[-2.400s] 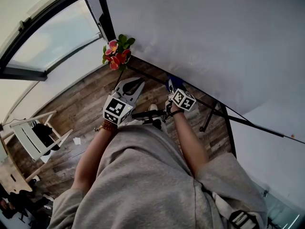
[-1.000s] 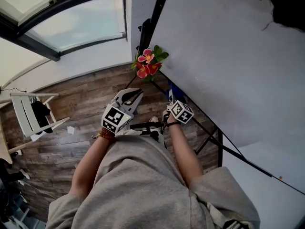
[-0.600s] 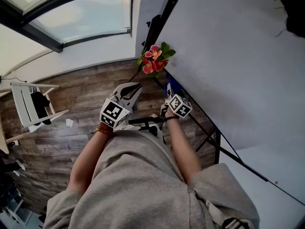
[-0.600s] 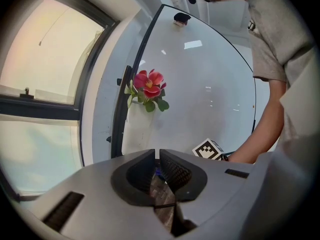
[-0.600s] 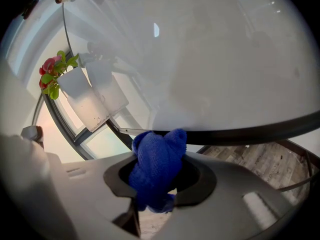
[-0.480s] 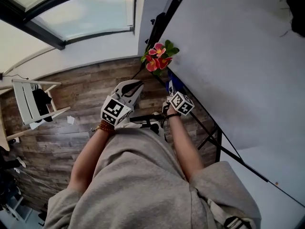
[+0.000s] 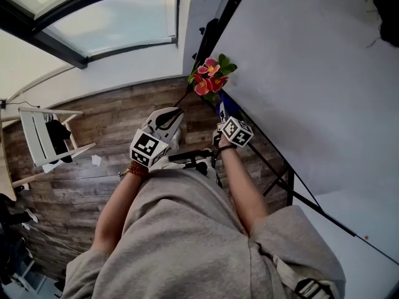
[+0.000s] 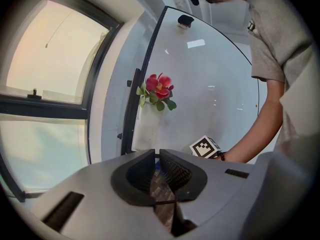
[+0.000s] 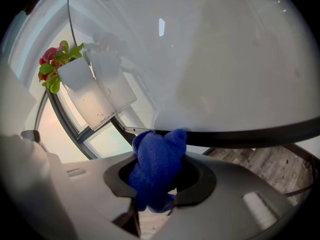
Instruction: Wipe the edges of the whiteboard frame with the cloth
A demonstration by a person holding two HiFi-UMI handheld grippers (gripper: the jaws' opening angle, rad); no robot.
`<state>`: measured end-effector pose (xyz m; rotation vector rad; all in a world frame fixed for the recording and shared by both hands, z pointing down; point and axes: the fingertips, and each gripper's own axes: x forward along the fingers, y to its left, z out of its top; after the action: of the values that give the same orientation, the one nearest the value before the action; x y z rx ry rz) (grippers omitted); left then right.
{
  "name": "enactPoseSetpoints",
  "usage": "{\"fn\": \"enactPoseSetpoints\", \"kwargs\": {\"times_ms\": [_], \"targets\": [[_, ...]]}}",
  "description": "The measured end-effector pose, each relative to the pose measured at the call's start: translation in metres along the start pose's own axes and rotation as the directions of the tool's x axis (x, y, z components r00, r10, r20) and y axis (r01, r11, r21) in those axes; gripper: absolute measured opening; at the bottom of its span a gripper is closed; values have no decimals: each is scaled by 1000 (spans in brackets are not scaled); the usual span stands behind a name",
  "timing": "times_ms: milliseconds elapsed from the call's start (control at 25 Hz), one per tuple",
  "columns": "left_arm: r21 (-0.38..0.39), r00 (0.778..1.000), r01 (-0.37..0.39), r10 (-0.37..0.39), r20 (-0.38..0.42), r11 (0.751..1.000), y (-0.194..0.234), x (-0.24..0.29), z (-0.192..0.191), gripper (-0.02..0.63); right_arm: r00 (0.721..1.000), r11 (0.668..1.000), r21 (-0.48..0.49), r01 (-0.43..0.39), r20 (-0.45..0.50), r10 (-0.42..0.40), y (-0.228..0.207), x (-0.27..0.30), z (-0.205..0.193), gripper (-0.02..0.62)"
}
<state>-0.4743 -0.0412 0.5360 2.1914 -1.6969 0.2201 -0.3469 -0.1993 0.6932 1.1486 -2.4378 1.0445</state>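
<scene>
— So, where's our cloth (image 9: 152, 176)?
— Clenched in our right tool (image 9: 161, 151), touching the whiteboard frame (image 9: 240, 136) along its dark lower edge.
— And our left tool (image 8: 156, 159)?
— Jaws drawn together on nothing, held apart from the board.

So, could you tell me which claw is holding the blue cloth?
The right claw, clamped on the blue cloth; the left claw is shut and empty.

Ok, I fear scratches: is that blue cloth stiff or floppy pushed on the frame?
Probably floppy: the cloth bunches in soft folds in the right gripper. Likely light and squashy, so it should mould to the frame, not scrape.
</scene>
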Motion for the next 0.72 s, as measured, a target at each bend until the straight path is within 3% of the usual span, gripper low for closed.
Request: {"fn": "enactPoseSetpoints", "kwargs": {"times_ms": [720], "targets": [[-3, 1000, -8, 8, -20, 1000, 32, -16, -7, 34, 999, 998, -41, -41, 1, 42, 36, 32, -4, 147]]}}
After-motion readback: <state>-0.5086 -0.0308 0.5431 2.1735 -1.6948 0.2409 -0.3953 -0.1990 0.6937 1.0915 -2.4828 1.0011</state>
